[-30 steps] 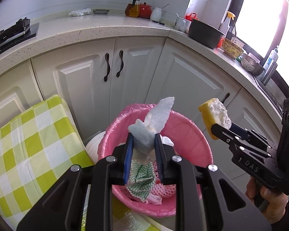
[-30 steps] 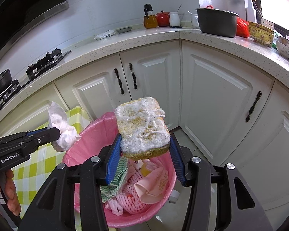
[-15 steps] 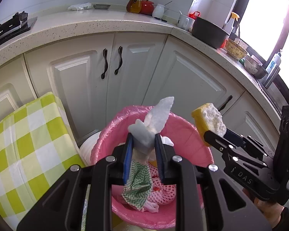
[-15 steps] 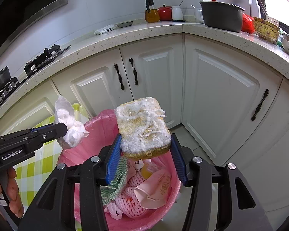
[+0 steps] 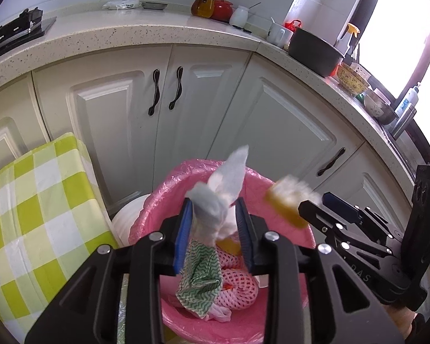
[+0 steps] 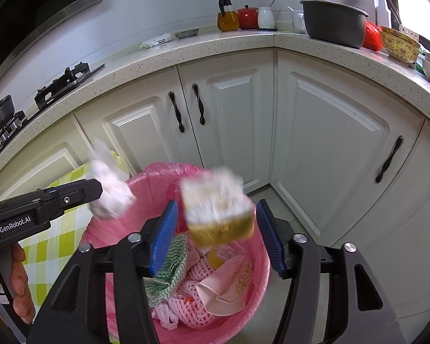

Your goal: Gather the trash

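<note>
both grippers over the pink-lined bin, jaws opening: left gripper lets a soft, feather-light crumpled tissue slip free, right gripper clear of the squashy yellow sponge, blurred, best pinched across its flat sides.
</note>
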The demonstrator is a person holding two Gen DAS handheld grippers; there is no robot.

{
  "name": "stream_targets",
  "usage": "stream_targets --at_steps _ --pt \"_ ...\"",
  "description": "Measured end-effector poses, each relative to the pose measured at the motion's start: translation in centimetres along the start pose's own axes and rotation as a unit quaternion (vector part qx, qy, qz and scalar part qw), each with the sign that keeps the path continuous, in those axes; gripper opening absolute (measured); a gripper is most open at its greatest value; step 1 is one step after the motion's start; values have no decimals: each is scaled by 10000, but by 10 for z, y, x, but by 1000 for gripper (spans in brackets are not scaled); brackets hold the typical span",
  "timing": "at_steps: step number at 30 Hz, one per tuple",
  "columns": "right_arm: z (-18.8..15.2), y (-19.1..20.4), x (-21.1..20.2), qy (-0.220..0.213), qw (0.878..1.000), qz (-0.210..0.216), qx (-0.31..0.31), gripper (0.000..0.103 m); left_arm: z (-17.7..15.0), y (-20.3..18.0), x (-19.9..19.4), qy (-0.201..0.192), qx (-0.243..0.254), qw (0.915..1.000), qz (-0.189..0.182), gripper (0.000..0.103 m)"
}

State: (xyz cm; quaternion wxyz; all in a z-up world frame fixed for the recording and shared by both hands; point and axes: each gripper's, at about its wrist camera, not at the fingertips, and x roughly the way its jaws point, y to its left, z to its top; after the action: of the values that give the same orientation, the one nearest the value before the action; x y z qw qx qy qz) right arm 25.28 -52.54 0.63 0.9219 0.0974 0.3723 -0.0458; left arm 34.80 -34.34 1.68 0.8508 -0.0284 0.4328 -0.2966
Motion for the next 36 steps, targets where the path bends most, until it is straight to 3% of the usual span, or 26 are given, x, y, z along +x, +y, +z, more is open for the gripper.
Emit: stream_targets --at_steps 2,13,16,18,22,24,30,36 --pt "1 0 0 -1 10000 -17 -15 58 1 1 0 -15 -37 10000 13 40" --pt "-5 0 -12 -83 9999 -66 11 60 -5 0 -21 -140 92 9999 3 41" --pt "-13 -1 -26 -228 9996 -126 85 72 -14 -2 -35 -224 192 9996 12 54" --pt "-19 -4 -36 -294 9993 -179 162 73 -23 -3 -48 -304 242 9992 42 63" --pt "-37 -9 -50 -323 9985 -233 370 78 -40 -3 -65 -322 346 9989 -2 69" --pt "-48 -8 -56 -325 9984 -277 360 80 -51 -4 -72 -322 417 9986 61 80" --pt "-72 1 -77 -458 9978 -282 384 85 -79 -6 -84 -345 512 9981 87 92" --pt "-87 13 -92 -593 9971 -446 159 85 -97 1 -90 -374 441 9982 173 93"
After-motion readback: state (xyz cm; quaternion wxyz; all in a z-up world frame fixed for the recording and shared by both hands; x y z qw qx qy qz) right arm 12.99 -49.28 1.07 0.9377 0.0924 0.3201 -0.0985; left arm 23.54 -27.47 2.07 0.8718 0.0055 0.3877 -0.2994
